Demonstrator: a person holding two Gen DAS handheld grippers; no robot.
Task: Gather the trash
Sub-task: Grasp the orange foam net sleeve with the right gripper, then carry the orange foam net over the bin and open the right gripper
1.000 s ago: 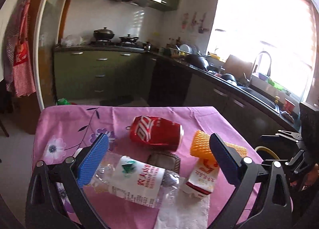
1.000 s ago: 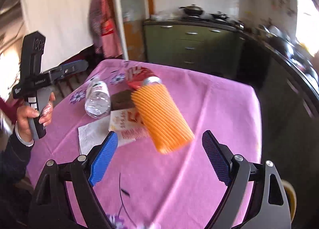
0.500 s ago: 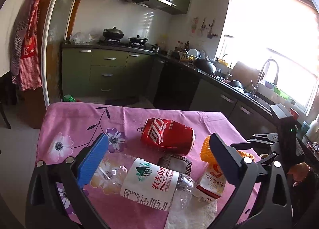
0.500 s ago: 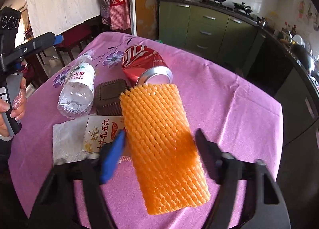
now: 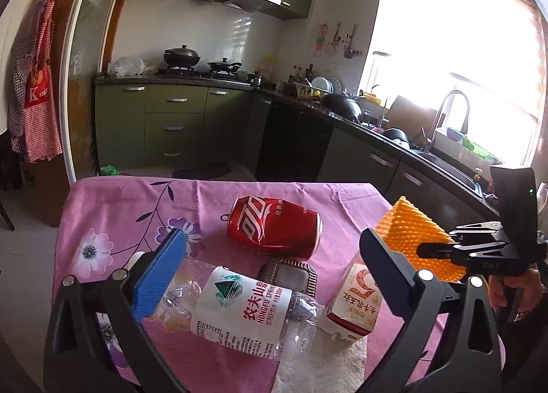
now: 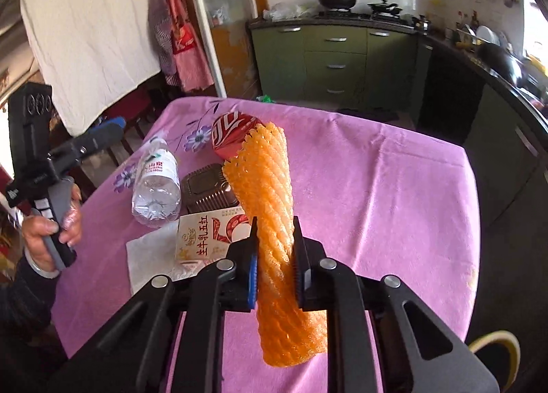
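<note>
The right gripper had just squeezed in on the orange foam fruit net, pads pinching it mid-length; its near end was partly hidden behind the fingers. The left gripper hung wide w/ nothing in it above the Nongfu bottle. The coke can, milk carton and napkin (cut off at the frame edge) lay on the pink tablecloth; a dark ribbed tray was mostly covered.

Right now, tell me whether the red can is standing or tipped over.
Tipped over. The red can lies on its side on the pink tablecloth, its round end facing sideways, beside the plastic bottle.
</note>
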